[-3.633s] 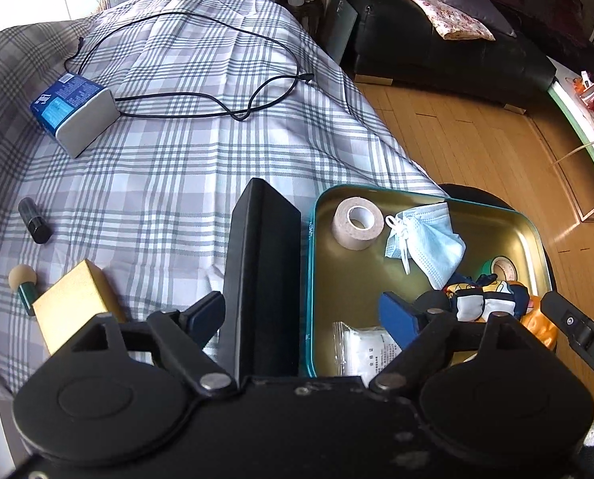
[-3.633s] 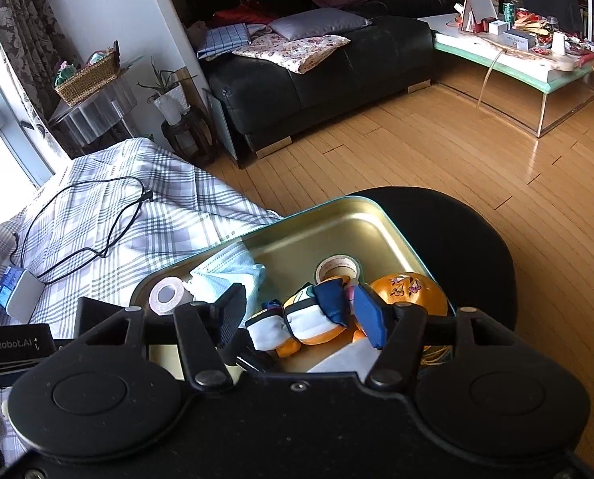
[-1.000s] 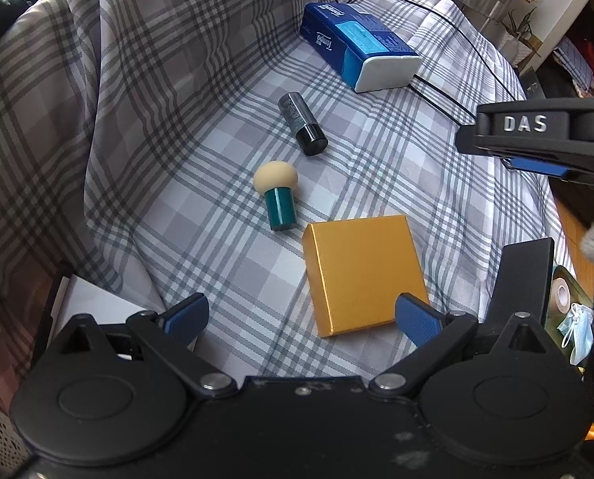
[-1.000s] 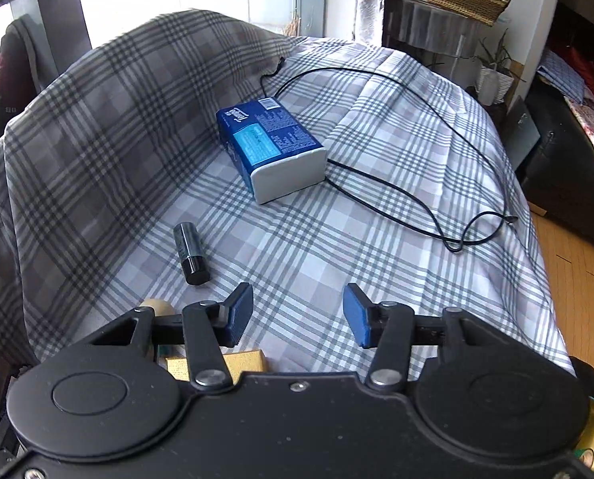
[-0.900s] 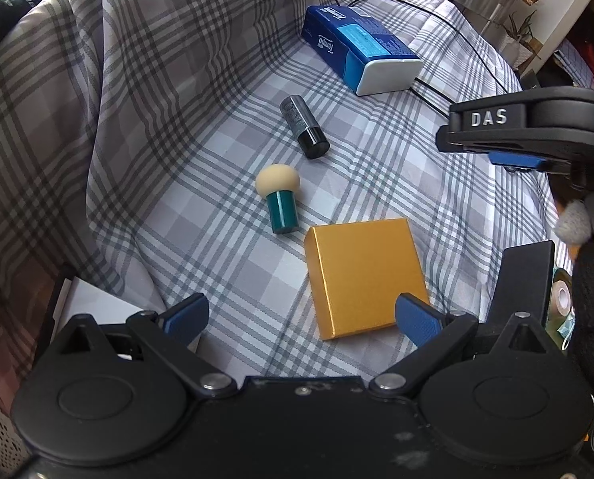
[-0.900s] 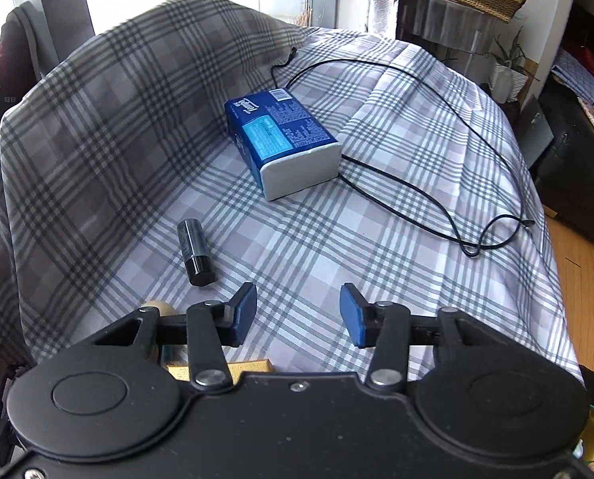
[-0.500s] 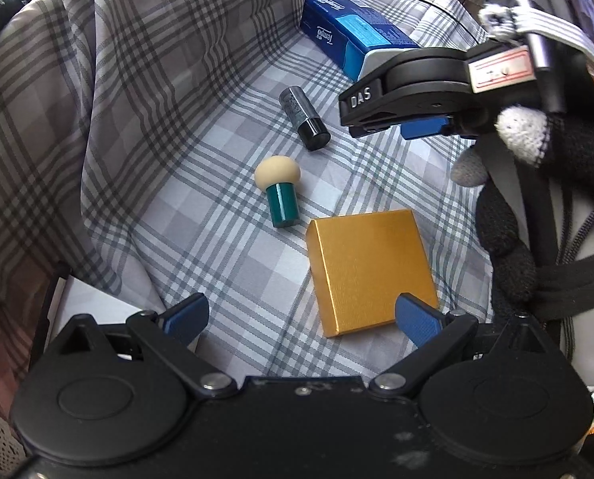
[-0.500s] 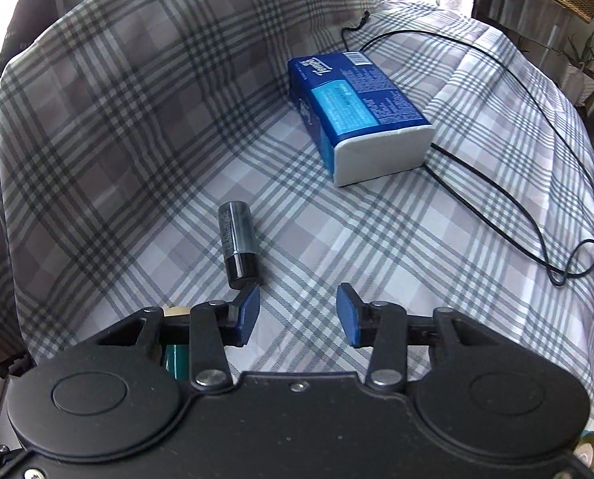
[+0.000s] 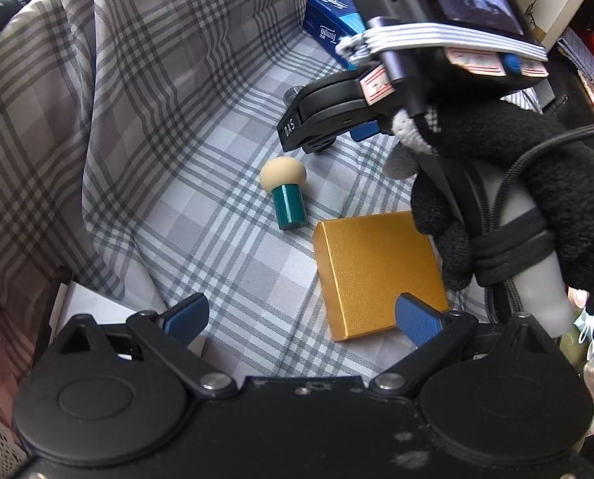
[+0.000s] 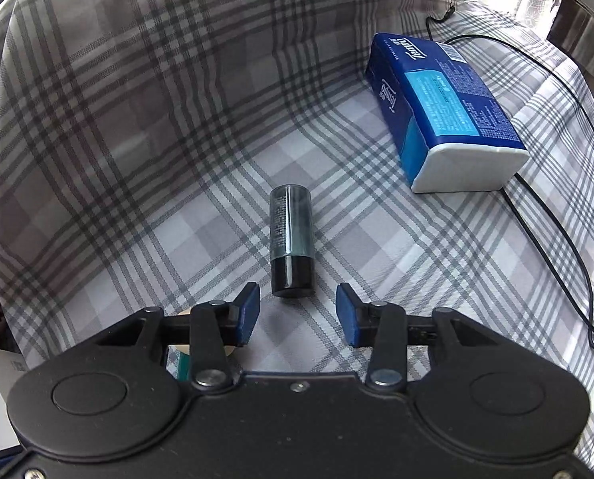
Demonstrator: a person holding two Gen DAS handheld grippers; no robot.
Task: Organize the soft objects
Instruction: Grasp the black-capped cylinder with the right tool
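Note:
A dark cosmetic tube point(image 10: 291, 245) lies on the plaid cloth point(image 10: 137, 119), its black cap just ahead of my right gripper point(image 10: 297, 311). That gripper is open, its jaws a little wider than the tube and with nothing between the pads. In the left wrist view the right gripper point(image 9: 329, 135) covers most of the tube. A blue tissue pack point(image 10: 444, 119) lies behind it to the right. My left gripper point(image 9: 301, 317) hangs open above the near edge of a yellow box point(image 9: 377, 271). A beige puff with a teal handle point(image 9: 285, 191) lies beside the box.
A black cable point(image 10: 556, 92) loops over the cloth right of the tissue pack. The cloth rises steeply at the back and left. A white sheet point(image 9: 93, 307) pokes out at the lower left. A black-gloved hand point(image 9: 516, 167) holds the right gripper.
The right gripper has come down and in from the right to just short of the dark tube, with its jaws slightly narrower. The left gripper has stayed put.

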